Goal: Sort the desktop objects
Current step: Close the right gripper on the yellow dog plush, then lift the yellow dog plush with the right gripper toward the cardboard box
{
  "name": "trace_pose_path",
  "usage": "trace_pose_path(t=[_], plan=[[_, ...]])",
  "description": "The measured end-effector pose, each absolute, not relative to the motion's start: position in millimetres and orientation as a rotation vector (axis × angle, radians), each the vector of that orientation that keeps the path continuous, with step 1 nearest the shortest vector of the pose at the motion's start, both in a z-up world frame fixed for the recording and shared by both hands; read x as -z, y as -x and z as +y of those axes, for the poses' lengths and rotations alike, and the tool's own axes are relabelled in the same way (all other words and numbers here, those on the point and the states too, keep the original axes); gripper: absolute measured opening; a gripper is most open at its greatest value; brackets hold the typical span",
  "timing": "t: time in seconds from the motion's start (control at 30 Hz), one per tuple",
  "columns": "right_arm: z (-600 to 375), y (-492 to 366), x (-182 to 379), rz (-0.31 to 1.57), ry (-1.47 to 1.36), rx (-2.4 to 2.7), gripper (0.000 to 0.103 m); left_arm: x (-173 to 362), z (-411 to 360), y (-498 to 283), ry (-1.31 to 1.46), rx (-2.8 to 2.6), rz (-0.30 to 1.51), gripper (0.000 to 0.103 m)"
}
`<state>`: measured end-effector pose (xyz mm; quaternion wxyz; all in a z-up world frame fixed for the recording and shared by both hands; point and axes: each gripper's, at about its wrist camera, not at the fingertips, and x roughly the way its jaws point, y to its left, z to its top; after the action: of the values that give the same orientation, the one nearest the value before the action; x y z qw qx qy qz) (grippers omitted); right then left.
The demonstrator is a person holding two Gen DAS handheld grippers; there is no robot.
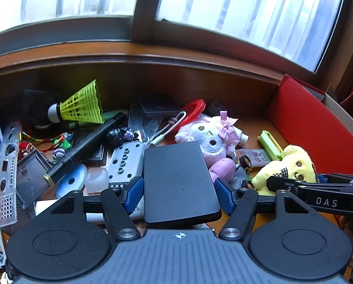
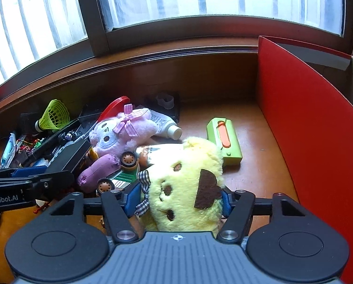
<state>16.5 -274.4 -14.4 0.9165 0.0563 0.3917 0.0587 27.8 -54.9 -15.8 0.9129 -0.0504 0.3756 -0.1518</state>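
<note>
In the left wrist view, my left gripper (image 1: 179, 195) is shut on a flat black slab (image 1: 176, 175), its blue pads pressing the two long sides. The slab is held above the clutter on the wooden desk (image 2: 252, 165). In the right wrist view, my right gripper (image 2: 179, 198) is shut on a yellow plush toy (image 2: 183, 179), squeezed between its blue pads. The same yellow plush toy (image 1: 292, 163) shows at the right of the left wrist view. A pink plush with a checked bow (image 2: 124, 130) lies just behind it.
A tall red box wall (image 2: 313, 130) stands at the right. A green case (image 2: 223, 139), a white tube (image 2: 167, 125) and a toy car (image 2: 122, 172) lie near the plushes. To the left lie a yellow-green shuttlecock (image 1: 81, 106), a black tube (image 1: 86, 142), a clear ruler (image 1: 7, 165) and small trinkets.
</note>
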Motion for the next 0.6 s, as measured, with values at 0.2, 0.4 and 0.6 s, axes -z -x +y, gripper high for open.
trace_pose_path(t=[0.2, 0.4, 0.6], plan=[[-275.2, -13.0, 10.5, 0.793, -0.123, -0.129, 0.061, 12.1, -55.7, -25.2, 0.092, 0.317, 0.758, 0.065], [-276.5, -8.0, 6.9, 0.782, -0.141, -0.127, 0.059, 10.2, -58.1, -23.3, 0.083, 0.332, 0.757, 0.065], [-275.6, 1.9, -2.1, 0.748, -0.15, -0.131, 0.057, 6.0, -60.7, -18.8, 0.072, 0.351, 0.744, 0.065]])
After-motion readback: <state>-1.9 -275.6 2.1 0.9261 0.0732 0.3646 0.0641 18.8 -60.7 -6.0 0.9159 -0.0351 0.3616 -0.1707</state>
